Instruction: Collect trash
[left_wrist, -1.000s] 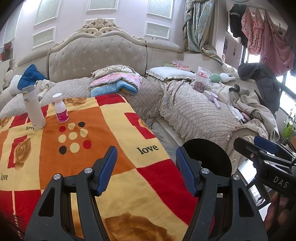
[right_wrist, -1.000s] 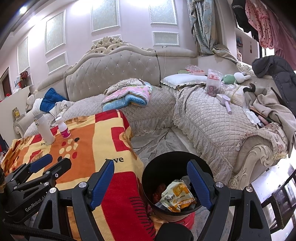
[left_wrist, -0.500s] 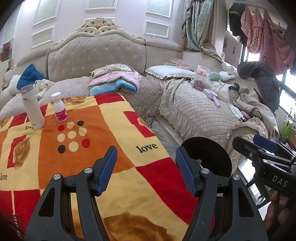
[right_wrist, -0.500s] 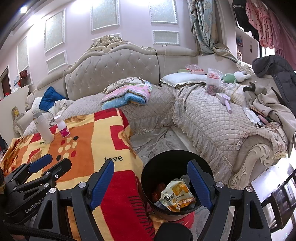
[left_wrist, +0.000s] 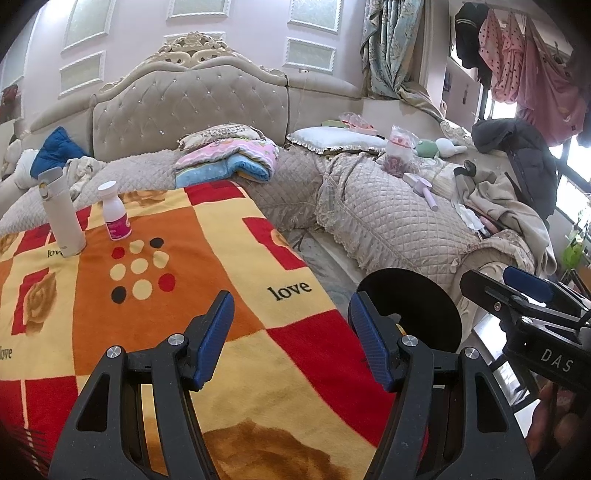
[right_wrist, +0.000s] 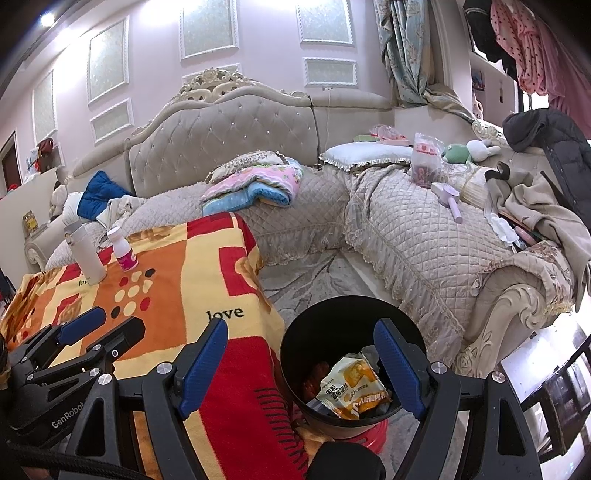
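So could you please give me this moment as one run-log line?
left gripper: jaws open, empty | right gripper: jaws open, empty, above round black bin | yellow snack packet: in bin | white bottles: on blanket

Pale lilac walls (right_wrist: 258, 48) carry white-framed panels. A tufted beige corner sofa (right_wrist: 229, 136) with quilted covers wraps the room, strewn with folded blankets (right_wrist: 255, 184), a white pillow (right_wrist: 365, 151) and clothes. A patterned curtain (right_wrist: 406, 55) hangs beside a bright window (left_wrist: 576, 162). The floor (right_wrist: 306, 280) is pale marbled tile.
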